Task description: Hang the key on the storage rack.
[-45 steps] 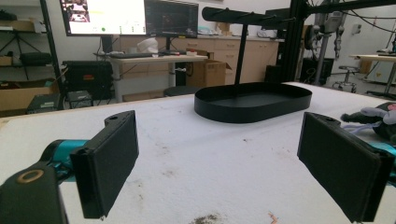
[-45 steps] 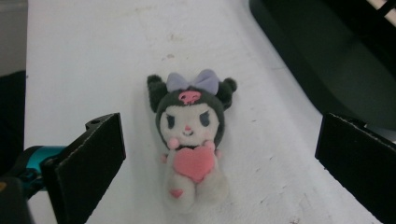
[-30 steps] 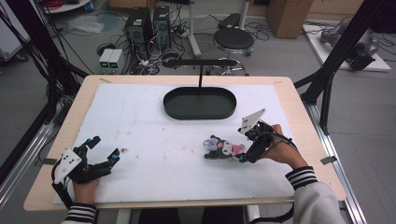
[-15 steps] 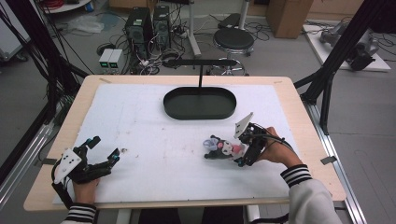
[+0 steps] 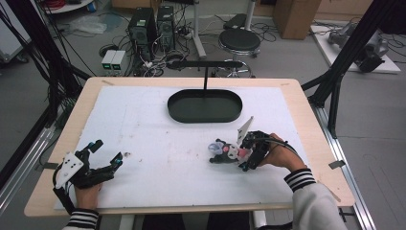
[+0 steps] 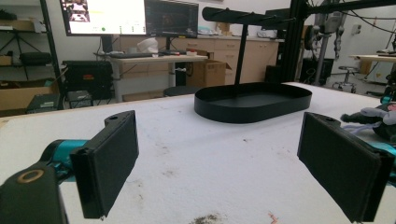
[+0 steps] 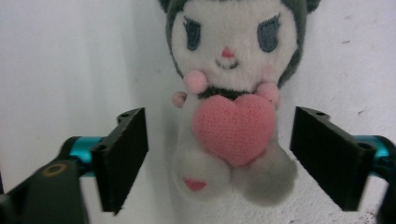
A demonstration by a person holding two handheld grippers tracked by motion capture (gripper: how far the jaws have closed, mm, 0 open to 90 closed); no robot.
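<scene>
A: Starting big, what is lying on the table (image 5: pixel 306 143)?

B: A white mat (image 5: pixel 158 134) is covering most of it. At the far middle a black oval tray (image 5: pixel 205 106) is sitting with a post and crossbar rising behind it. It is holding nothing.

A: And the toy?

B: The plush doll (image 7: pixel 231 93) is lying on the mat right of centre, near of the tray and well apart from it. It is on its back, hugging a pink heart (image 7: pixel 234 127).

A: Which step is this?

B: The grasp, I'd say. The right gripper (image 7: pixel 219 158) is coming down over the doll, and its jaws have just been closing, with the doll's lower body between them. In the right gripper view a gap is showing on both sides, so the pads are not pressing yet. From the high view that spot is too crowded to confirm.

A: The left gripper (image 6: pixel 233 172)?

B: It is resting at the near left corner, jaws spread wide, nothing between them.

A: Next move?

B: Probably finishing the squeeze around the body below the heart, then lifting straight up. The tray looks the likely place for it, though that is a guess. The plush is soft, so the grip needs to bite in before any lift.
</scene>
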